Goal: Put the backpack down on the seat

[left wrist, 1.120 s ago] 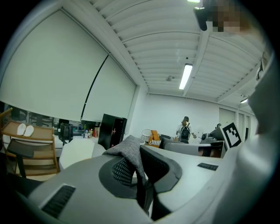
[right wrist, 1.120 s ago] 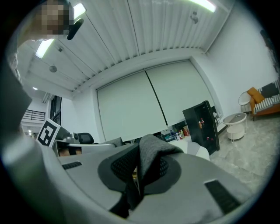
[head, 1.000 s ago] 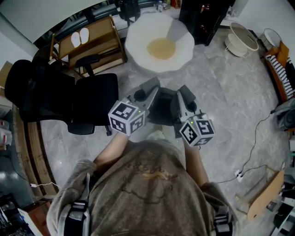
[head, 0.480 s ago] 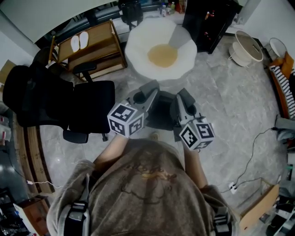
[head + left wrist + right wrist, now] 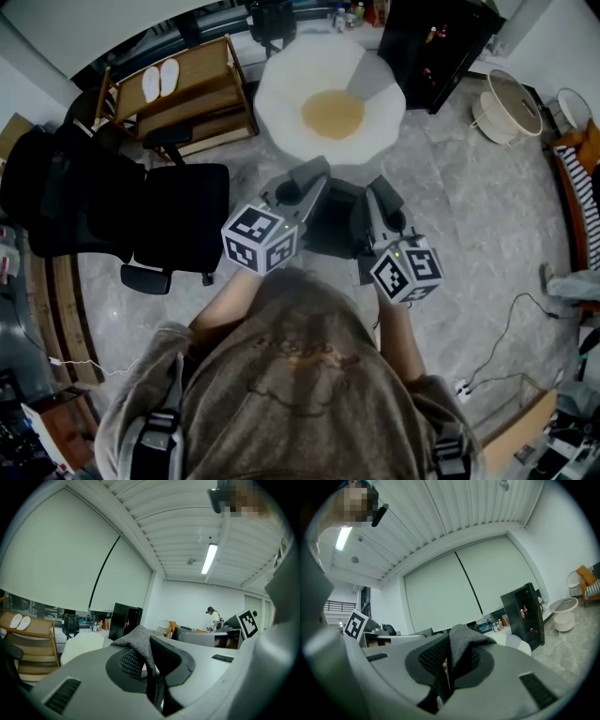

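Left hand-held gripper (image 5: pixel 149 656): its jaws are pressed together and pinch a fold of grey cloth from the backpack (image 5: pixel 333 220).
Right hand-held gripper (image 5: pixel 449 660): its jaws pinch a fold of grey cloth from the backpack too.
Where the backpack is: it hangs between the two hand-held grippers, in front of the person and up off the floor (image 5: pixel 469 206).
Done so far: the backpack is picked up and held from both sides.
Left to do: the backpack is not on any seat yet. It has to go over a seat, come down, and be let go.
Which seat: the white round seat (image 5: pixel 281 98) with a yellow cushion (image 5: pixel 330 112) sits just ahead of both hand-held grippers, so it is likely the one. A black office chair (image 5: pixel 178 211) stands to the left of the left hand-held gripper and could be meant too.
Floor: grey stone with pale streaks. A thin cable (image 5: pixel 511 323) lies on it, to the right of the right hand-held gripper.
Room: a wooden rack (image 5: pixel 202 89) with white slippers (image 5: pixel 159 80) is ahead and left of the left hand-held gripper. A tall black cabinet (image 5: pixel 436 37) is ahead and right of the right one. Big white blinds (image 5: pixel 56 559) cover the windows, and a long lamp (image 5: pixel 209 558) glows on the ceiling.
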Available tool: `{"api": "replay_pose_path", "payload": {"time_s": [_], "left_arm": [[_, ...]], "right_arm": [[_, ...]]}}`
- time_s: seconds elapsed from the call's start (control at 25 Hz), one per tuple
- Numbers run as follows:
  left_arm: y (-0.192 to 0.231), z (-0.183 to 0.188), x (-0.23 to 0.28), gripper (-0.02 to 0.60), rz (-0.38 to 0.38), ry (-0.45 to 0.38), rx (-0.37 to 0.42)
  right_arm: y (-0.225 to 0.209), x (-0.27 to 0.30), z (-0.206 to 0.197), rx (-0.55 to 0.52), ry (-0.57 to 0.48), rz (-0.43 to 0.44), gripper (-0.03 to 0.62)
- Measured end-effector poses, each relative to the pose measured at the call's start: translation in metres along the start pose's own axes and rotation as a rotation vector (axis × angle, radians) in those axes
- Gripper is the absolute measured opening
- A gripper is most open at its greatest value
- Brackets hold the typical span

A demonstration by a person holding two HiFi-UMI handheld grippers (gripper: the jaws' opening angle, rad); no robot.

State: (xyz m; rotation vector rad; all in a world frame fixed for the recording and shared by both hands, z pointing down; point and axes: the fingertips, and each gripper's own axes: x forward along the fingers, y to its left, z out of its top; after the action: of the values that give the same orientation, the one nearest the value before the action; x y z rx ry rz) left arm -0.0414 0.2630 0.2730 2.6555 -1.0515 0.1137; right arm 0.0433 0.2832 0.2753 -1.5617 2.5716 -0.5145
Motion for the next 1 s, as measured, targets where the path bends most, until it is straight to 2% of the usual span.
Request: {"api": "replay_pose_path", "payload": {"time_s": [0.64,1.0], "left_arm": [[0.061,0.006,0.09,0.025,-0.018,0.021,0.004],[0.118,0.023,0.145,0.025,-0.027,0.04,-0.011]], "right_arm": [[-0.068,0.081,0.004,0.001,0.022,-0.008,0.029],[-0.102,0.151,0.018,0.02,0.031,-0.001,0.029]]}}
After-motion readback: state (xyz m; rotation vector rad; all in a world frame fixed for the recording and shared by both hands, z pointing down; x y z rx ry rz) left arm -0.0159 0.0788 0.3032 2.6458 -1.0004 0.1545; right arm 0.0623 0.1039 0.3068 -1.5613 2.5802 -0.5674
